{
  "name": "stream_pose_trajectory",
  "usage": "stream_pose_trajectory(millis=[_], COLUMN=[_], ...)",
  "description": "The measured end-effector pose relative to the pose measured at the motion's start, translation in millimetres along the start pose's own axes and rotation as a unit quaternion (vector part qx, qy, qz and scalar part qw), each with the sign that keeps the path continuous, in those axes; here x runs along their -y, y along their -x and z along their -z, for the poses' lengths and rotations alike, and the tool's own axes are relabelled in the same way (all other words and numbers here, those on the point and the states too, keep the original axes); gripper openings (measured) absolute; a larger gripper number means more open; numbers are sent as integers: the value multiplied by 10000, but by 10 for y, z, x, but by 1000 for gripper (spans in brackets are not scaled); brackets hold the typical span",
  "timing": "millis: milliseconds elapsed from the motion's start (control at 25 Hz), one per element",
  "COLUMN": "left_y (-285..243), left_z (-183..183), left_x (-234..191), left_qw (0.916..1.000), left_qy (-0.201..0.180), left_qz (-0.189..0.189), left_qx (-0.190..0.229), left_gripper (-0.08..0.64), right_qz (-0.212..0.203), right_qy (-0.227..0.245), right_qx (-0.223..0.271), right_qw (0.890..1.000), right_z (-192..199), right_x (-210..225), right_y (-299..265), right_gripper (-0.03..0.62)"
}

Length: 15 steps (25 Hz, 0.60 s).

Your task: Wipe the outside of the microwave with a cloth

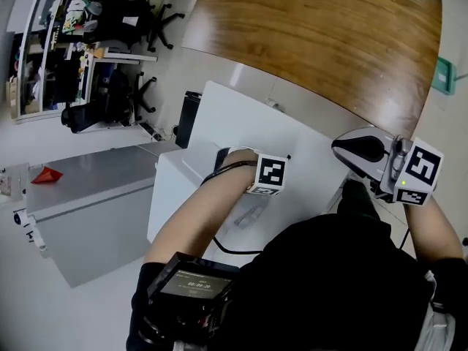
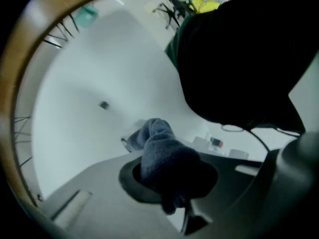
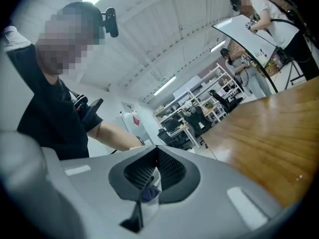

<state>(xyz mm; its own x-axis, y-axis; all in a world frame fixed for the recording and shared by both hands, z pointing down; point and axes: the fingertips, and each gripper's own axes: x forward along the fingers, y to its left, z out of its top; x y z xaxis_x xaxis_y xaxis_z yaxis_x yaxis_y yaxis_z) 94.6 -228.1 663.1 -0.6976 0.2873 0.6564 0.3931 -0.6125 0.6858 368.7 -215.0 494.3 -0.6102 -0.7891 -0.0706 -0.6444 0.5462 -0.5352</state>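
The white microwave [image 1: 248, 123] stands below me, its flat top showing in the head view. My left gripper [image 1: 252, 170] rests down on that top, its marker cube uppermost. In the left gripper view the gripper [image 2: 167, 183] is shut on a bunched blue cloth [image 2: 159, 151], which hangs against the white microwave surface [image 2: 94, 68]. My right gripper [image 1: 363, 148] is held up to the right of the microwave, off its surface. In the right gripper view its jaws [image 3: 154, 171] stand pressed together, pointing up toward the room, with only a bluish speck low between them.
A curved wooden wall [image 1: 329, 35] rises behind the microwave. A grey cabinet [image 1: 95, 196] with a red object [image 1: 45, 174] stands to the left, with office chairs [image 1: 110, 101] beyond. A black cable [image 1: 234, 248] crosses the microwave's near edge. People stand by a whiteboard [image 3: 249, 26].
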Motion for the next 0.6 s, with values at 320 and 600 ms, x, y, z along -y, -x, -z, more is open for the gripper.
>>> stream_pose_trajectory(millis=[320,600], left_y=[1758,918], left_z=[670,1345], left_x=[1130,3150], left_qw=[8323,5619], left_qy=[1516,2398], left_qz=[-3688,-4803], left_qx=[3852,6293], left_gripper=[57,57], right_qz=[-837,-1186], right_qy=[785,1294], right_qx=[-190,-376], right_qw=[9932,9838], right_z=[-195,120], right_x=[-961,-2752], right_y=[-711,-990], right_gripper=[5,5])
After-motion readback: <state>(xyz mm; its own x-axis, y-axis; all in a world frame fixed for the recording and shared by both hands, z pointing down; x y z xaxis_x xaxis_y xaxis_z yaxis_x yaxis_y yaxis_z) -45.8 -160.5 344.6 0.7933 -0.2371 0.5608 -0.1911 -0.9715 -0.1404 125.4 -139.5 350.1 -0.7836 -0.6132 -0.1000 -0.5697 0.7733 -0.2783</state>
